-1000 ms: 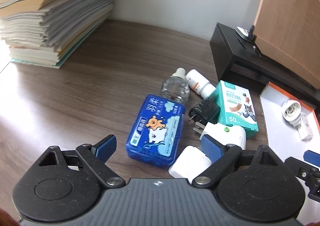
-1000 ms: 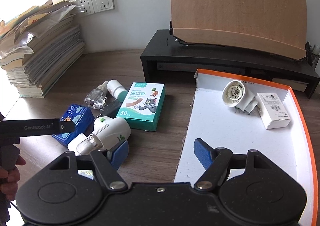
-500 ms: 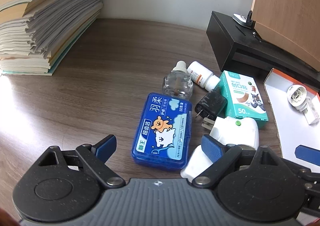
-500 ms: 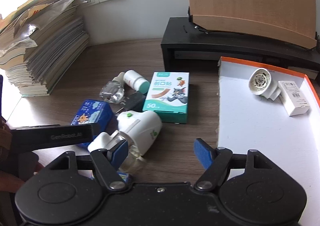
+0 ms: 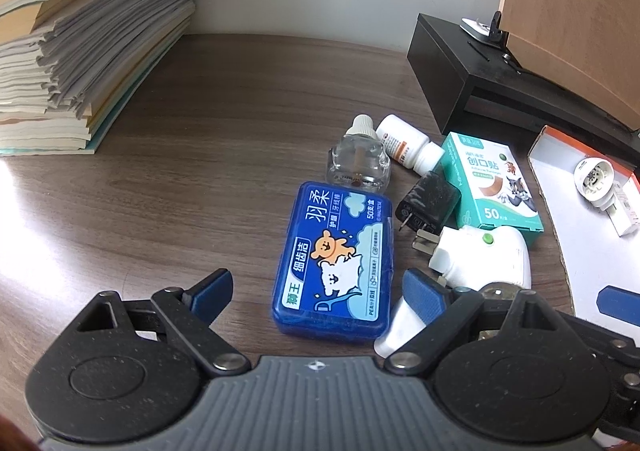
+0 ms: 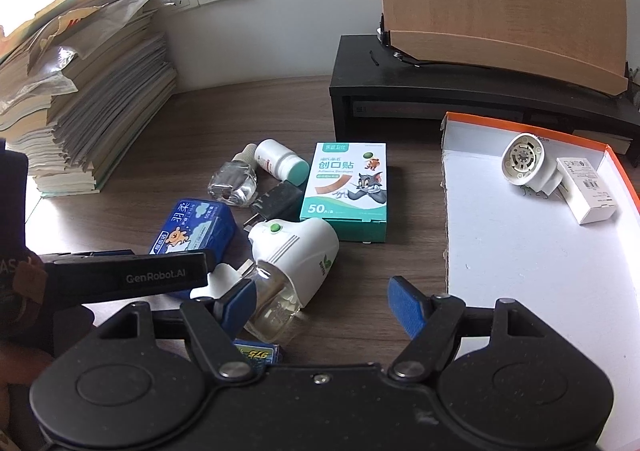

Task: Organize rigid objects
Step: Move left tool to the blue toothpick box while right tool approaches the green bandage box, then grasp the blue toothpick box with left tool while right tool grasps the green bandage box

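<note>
Glossy blue plastic case (image 5: 335, 259) lies on matt wood-grain table (image 5: 208, 155) beside clear bottle (image 5: 359, 163).

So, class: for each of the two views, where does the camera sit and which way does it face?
Left wrist: behind the open left gripper, angled down at the blue floss-pick box; only its fingers show.
Right wrist: behind the open right gripper, facing the white plug-in vaporizer and orange-rimmed tray; a hand shows lower left.
Shared: the bandage box.

"GenRobot.AI" on left gripper (image 6: 160, 275); "50" on bandage box (image 6: 346, 191).
</note>
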Available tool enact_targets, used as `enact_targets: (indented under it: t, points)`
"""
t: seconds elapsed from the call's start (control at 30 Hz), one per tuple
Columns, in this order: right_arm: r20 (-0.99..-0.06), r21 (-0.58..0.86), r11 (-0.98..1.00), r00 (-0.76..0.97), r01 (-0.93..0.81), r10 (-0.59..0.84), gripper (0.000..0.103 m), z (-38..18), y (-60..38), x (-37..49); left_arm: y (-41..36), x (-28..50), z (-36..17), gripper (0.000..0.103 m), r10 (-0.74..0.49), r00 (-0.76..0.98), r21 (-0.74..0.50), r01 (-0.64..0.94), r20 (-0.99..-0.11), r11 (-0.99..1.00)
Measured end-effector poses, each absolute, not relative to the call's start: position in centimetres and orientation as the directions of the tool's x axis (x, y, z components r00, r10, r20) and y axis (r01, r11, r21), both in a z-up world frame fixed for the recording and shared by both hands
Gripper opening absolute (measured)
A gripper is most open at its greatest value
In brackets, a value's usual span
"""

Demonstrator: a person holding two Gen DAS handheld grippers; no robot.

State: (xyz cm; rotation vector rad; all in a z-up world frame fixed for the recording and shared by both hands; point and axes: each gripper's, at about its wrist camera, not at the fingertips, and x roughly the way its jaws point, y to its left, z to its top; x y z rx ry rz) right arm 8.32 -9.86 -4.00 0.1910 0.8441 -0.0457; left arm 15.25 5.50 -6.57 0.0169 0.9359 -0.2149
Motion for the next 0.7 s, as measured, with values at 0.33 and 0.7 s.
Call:
enact_targets:
  t: [0.33, 0.7]
  points:
    - [-0.742, 0.146, 0.98, 0.67, 0.136, 0.017, 0.087, -3.81, -9.73, 8.15, 5.32, 15.65, -6.48, 0.094, -0.187, 0.575, -0.073, 0.216, -0.796, 0.974]
    - [-0.741, 0.141, 0.98, 0.672, 0.141, 0.01, 0.087, -3.8, -9.71, 8.42, 5.66, 16.12, -6.73, 0.094, -0.188, 0.572, -0.068, 0.225, -0.798, 0.972]
